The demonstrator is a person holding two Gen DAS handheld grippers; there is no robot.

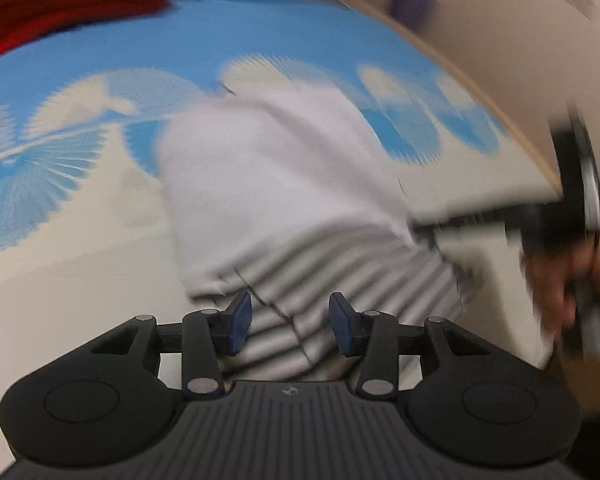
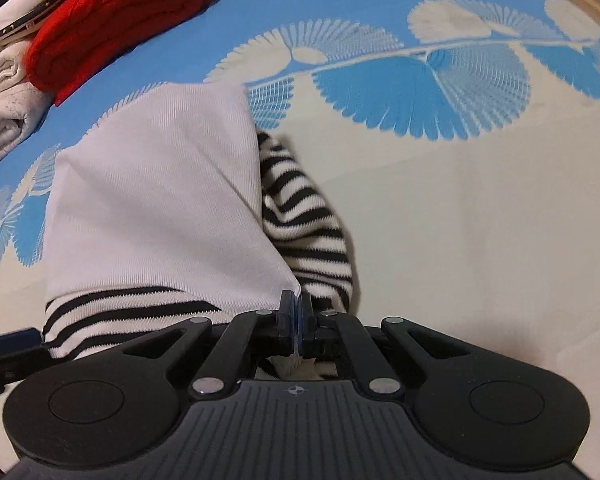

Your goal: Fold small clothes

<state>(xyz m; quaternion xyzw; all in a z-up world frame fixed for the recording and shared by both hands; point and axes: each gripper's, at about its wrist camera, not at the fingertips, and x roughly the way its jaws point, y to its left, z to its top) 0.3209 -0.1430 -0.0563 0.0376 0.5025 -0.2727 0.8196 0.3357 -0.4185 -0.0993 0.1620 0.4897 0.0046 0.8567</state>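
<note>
**A:** Status on the fold?

**B:** Partway, by my read. The striped garment (image 2: 180, 208) lay on the blue leaf-print sheet (image 2: 380, 12), white panel already turned over the black-and-white striped part. Stripes showed along the near hem and down the right side, where a striped section (image 2: 304, 216) stuck out from under the white panel.

**A:** Grippers?

**B:** Right gripper (image 2: 296, 320) had its fingers pinched together on the near corner of the white panel; a sliver of fabric was visible between the pads. Left gripper (image 1: 288, 320) sat over the striped hem with fingers moderately apart, pads clear of the cloth, nothing held.

**A:** So the left had let go?

**B:** It was holding nothing. Left view was motion-blurred, so fine detail there was poor. The person's hand (image 1: 560, 280) on the other tool was at the right edge of that view.

**A:** What was left?

**B:** My judgement: tuck in or fold over the striped section, flatten it, probably one more fold to make it compact, then stack it. A folded red garment (image 2: 120, 20) and a pale folded one (image 2: 8, 100) sat at the far left, so at least two items looked finished.
</note>
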